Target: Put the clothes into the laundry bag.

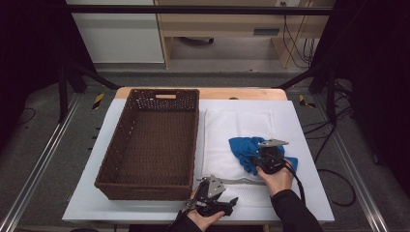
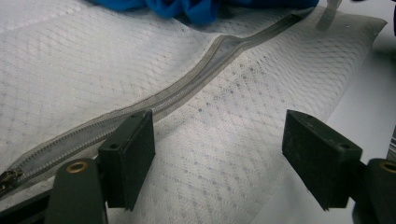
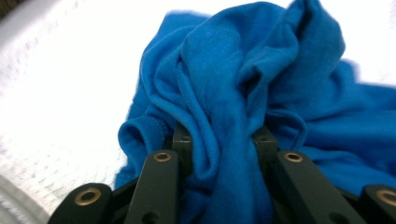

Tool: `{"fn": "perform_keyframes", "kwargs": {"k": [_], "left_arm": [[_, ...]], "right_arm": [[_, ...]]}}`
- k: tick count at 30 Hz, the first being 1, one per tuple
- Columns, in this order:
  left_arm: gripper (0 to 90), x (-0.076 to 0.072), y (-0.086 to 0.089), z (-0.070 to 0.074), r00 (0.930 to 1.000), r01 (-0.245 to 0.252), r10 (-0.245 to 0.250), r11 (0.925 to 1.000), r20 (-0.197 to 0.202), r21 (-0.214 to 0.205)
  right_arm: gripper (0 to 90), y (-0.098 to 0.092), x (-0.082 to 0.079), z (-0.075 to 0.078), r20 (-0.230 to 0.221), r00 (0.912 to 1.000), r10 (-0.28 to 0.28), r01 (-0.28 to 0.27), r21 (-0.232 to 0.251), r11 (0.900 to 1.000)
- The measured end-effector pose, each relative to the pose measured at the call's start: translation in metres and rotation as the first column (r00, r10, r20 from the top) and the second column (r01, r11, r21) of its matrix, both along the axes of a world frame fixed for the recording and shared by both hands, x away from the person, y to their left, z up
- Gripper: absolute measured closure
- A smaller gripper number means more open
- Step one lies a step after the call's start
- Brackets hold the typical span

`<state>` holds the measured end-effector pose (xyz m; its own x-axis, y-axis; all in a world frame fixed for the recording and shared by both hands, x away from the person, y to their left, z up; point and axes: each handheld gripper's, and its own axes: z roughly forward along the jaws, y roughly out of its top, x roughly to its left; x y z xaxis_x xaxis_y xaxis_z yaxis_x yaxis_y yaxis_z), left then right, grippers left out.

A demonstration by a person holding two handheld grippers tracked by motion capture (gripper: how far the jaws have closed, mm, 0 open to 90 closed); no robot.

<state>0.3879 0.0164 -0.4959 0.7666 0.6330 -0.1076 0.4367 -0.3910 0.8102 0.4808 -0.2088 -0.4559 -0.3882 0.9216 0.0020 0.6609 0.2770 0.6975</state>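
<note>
I am pinching a bunched fold of the blue garment (image 3: 243, 93) between the right gripper (image 1: 267, 158)'s jaws, atop the white mesh bag (image 2: 224, 154); the left gripper (image 1: 211, 195)'s jaws are hovering open, straddling the bag's zipper (image 2: 154, 109) edge. Lifting could drag the bag, I judge.

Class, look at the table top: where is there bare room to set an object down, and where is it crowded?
Free: inside the brown wicker basket, and the white mesh laundry bag's far half, beyond the crumpled blue garment. Crowded: the near edge, where the left gripper hovers open and the right gripper pinches the garment.
</note>
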Motion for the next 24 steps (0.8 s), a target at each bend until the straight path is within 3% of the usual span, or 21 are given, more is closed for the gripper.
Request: {"fn": "perform_keyframes", "kwargs": {"k": [5, 8, 11, 14, 16, 19, 22, 24], "left_arm": [[25.0, 0.0, 0.0, 0.0, 1.0, 0.003, -0.003, 1.0, 0.001, 0.001], [25.1, 0.0, 0.0, 0.0, 1.0, 0.002, -0.002, 1.0, 0.0, 0.0], [26.0, 0.0, 0.0, 0.0, 1.0, 0.0, 0.0, 1.0, 0.003, 0.005], [28.1, 0.0, 0.001, 0.002, 1.0, -0.003, 0.003, 0.9999, -0.005, 0.013], [29.5, 0.0, 0.002, 0.003, 0.9999, -0.006, 0.006, 0.9999, -0.012, 0.013], [32.1, -0.002, 0.003, 0.006, 0.9999, -0.012, 0.012, 0.9999, -0.005, 0.005], [37.6, -0.003, 0.002, 0.009, 0.9999, -0.014, 0.014, 0.9999, 0.01, -0.001], [43.5, -0.003, 0.001, 0.01, 0.9999, -0.011, 0.011, 0.9999, 0.004, -0.001]], "right_arm": [[71.4, -0.027, -0.011, 0.019, 0.073, 0.997, -0.026, 0.027, -0.014, 0.9995], [70.6, -0.04, -0.013, 0.013, 0.049, 0.9986, -0.018, 0.018, -0.007, 0.9998], [68.7, -0.036, -0.009, -0.002, -0.002, 0.9999, 0.013, -0.013, -0.026, 0.9996], [61.5, -0.031, -0.007, -0.008, 0.0, 0.9997, 0.023, -0.023, -0.045, 0.9987], [51.2, -0.03, -0.008, -0.008, 0.003, 0.9997, 0.025, -0.025, -0.026, 0.9994], [34.5, -0.031, -0.014, 0.0, 0.07, 0.9971, 0.03, -0.031, 0.01, 0.9995], [31.4, -0.033, -0.024, 0.016, 0.154, 0.9872, 0.039, -0.05, 0.072, 0.9961], [31.1, -0.032, -0.034, 0.03, 0.216, 0.9749, 0.056, -0.082, 0.113, 0.9902]]}}
